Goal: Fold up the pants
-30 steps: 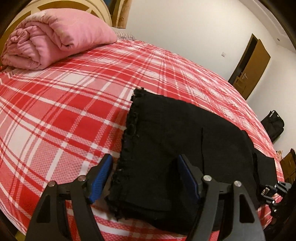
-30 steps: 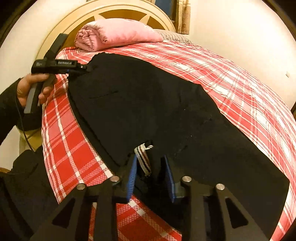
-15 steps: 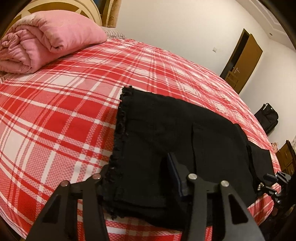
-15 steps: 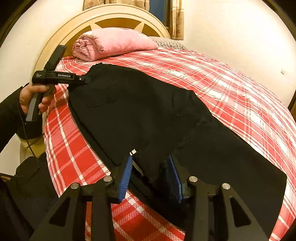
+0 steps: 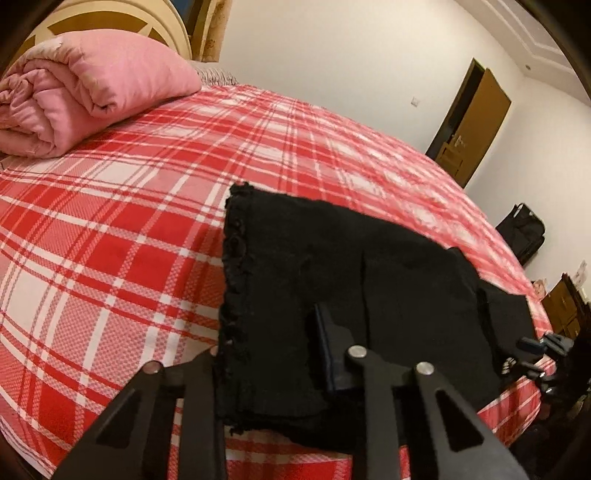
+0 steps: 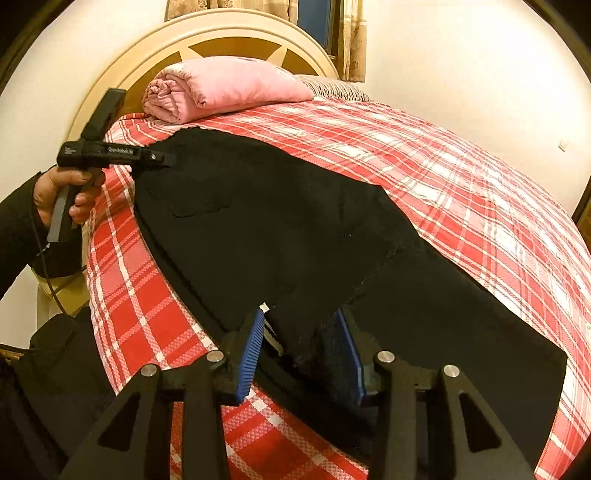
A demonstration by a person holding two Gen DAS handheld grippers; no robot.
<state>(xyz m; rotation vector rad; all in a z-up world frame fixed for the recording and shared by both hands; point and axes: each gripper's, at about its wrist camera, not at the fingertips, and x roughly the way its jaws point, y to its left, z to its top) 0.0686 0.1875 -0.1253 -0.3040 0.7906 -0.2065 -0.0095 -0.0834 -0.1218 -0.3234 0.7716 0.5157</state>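
1. The left finger of the left gripper (image 5: pixel 269 354) is hidden behind the frayed hem of the black pants (image 5: pixel 332 280); its jaws are closed on a bunch of that cloth.
2. The right gripper (image 6: pixel 301 350) is seen with its blue pads (image 6: pixel 251 354) pressed against a raised fold at the waist, beside a small white label; the cloth is gripped.
3. The pants are spread along the near edge of the bed (image 6: pixel 461 177), which is covered in a red plaid sheet.
4. A rolled pink quilt (image 6: pixel 221 88) is set by the headboard (image 6: pixel 236 33).
5. A wooden door (image 5: pixel 472 122) and a dark bag (image 5: pixel 521 229) are seen past the far edge.
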